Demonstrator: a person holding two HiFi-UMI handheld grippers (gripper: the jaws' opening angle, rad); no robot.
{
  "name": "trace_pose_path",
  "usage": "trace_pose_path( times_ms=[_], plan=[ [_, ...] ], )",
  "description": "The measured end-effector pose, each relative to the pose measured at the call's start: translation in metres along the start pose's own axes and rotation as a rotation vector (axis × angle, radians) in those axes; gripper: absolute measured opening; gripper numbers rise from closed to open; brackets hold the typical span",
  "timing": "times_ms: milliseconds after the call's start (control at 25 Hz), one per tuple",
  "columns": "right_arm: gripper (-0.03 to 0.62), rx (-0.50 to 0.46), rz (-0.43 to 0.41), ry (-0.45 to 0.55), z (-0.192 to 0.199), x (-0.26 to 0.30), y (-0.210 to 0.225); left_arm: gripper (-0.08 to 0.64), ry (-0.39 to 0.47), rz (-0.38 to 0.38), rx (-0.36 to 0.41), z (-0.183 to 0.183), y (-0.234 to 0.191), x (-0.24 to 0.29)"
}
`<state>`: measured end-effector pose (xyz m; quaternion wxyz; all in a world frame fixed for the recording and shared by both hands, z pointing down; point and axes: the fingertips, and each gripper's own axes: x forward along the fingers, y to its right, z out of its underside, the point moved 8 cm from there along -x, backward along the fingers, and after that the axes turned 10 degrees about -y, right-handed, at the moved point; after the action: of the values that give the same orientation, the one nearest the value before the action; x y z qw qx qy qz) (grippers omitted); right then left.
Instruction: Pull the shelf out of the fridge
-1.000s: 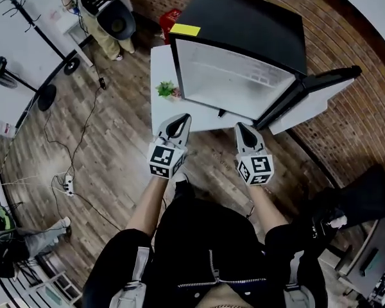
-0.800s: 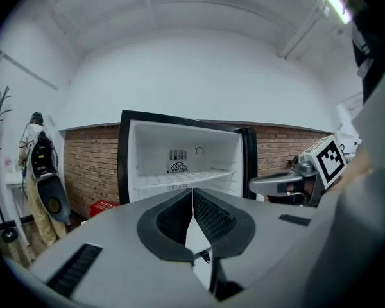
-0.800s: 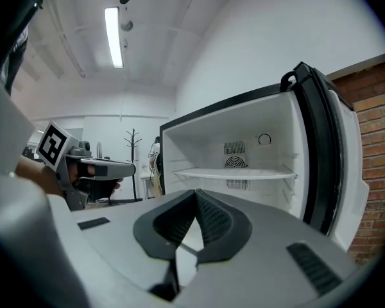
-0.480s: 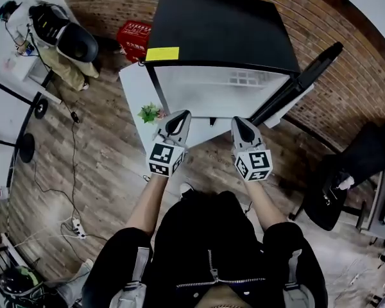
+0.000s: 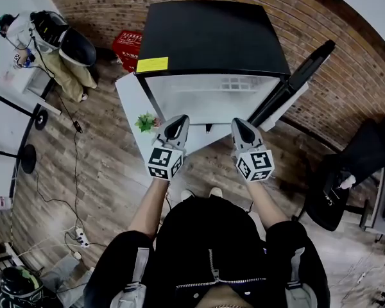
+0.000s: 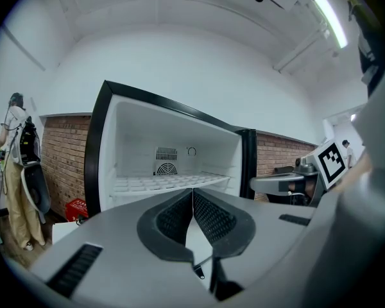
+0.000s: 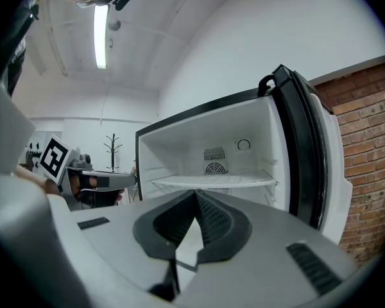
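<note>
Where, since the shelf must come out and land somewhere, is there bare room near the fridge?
The white platform is bare along the fridge's left side, behind the plant. Its front strip between plant and open door is narrow. Inside, the space above the shelf is empty. Cables cross the floor at left.

Black fridge [image 5: 212,37], white inside
I see its white shelf [image 6: 167,181], a yellow label [image 5: 152,64], a red crate [image 5: 129,43], green plant [image 5: 145,122], brown plank floor [image 5: 96,172].
</note>
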<state>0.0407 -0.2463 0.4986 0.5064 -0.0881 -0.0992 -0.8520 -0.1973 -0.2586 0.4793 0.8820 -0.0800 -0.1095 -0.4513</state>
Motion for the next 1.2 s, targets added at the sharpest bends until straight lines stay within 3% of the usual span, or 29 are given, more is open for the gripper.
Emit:
trace_pose_path(
  times_ms=[200, 520, 600, 720, 840, 1040, 1200],
  plan=[
    [0.008, 0.009, -0.053, 0.006, 0.0, 0.005, 0.004, 0.021, -0.005, -0.006, -0.011, 0.0, -0.001, 0.006],
    [0.008, -0.055, -0.069, -0.017, 0.001, 0.002, 0.0, 0.021, -0.015, -0.012, -0.023, -0.001, -0.008, 0.01],
    [0.047, -0.031, -0.083, -0.013, 0.004, 0.002, 0.001, 0.021, -0.016, -0.01, -0.028, -0.001, -0.008, 0.012],
    [0.193, 0.012, -0.076, 0.013, 0.008, 0.002, 0.003, 0.021, -0.018, -0.004, -0.032, 0.0, -0.006, 0.014],
    [0.206, 0.025, -0.066, 0.005, 0.011, 0.003, 0.006, 0.021, -0.019, 0.0, -0.035, 0.001, -0.006, 0.015],
    [0.195, 0.142, -0.102, -0.013, 0.017, 0.007, 0.009, 0.021, -0.015, -0.003, -0.042, 0.001, -0.006, 0.013],
    [0.173, 0.348, -0.14, 0.006, 0.02, 0.015, 0.018, 0.021, -0.014, -0.009, -0.049, 0.002, -0.007, 0.011]
  ],
)
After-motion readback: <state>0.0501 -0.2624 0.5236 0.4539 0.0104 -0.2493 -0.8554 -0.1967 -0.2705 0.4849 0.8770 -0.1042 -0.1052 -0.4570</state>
